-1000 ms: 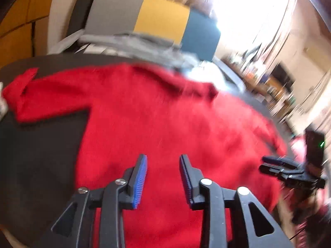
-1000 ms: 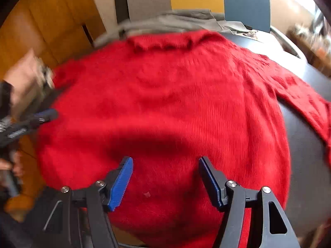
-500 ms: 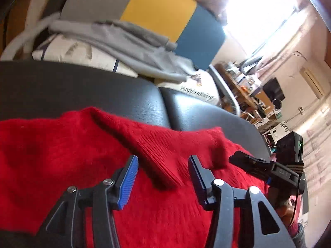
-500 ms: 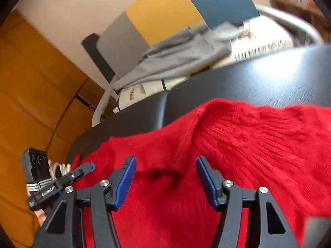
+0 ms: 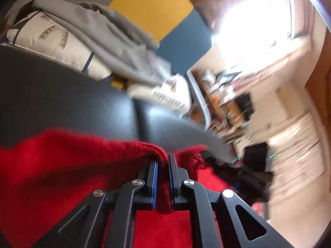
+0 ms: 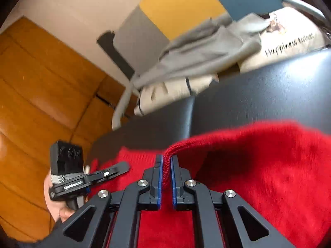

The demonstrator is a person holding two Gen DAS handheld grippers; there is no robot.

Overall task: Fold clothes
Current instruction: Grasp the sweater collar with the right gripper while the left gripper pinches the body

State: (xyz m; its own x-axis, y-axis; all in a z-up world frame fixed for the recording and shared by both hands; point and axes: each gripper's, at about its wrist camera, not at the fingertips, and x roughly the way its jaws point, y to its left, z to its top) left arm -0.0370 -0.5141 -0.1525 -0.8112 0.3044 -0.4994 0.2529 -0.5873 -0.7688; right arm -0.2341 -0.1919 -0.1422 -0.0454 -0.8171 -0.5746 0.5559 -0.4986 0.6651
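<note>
**poster1:** Surroundings first, biggest down. Black padded surface (image 5: 72, 103) fills the middle band of both views, with a seam running down it. Behind it, at the top of the frame, there's a chair back (image 6: 182, 6) in grey, yellow and blue panels. A grey garment (image 6: 206, 49) is slumped over a cream cushion (image 6: 289, 41) with "Happiness" lettering; in the left wrist view the same pile sits upper left. Wooden panelling (image 6: 41, 82) takes the left side of the right wrist view. The right half of the left wrist view is a blurry room with a blown-out bright window, can't make out details.

**poster2:** And the clothes? Anything blocking?

**poster1:** Red knit sweater (image 6: 269, 175) covers the bottom of both frames, lying on the black surface. Nothing sits between the grippers and it. The left gripper (image 5: 163, 163) is clenched on a ribbed edge of the sweater, fabric bunched up between the blue pads. The right gripper (image 6: 166, 161) is likewise pinched on a ribbed edge, a thin ridge of knit standing up in the narrow gap. In the right wrist view you can see the other gripper at lower left with a hand (image 6: 55, 202) around it. In the left wrist view its partner is a dark blur at lower right, against the sweater.
</note>
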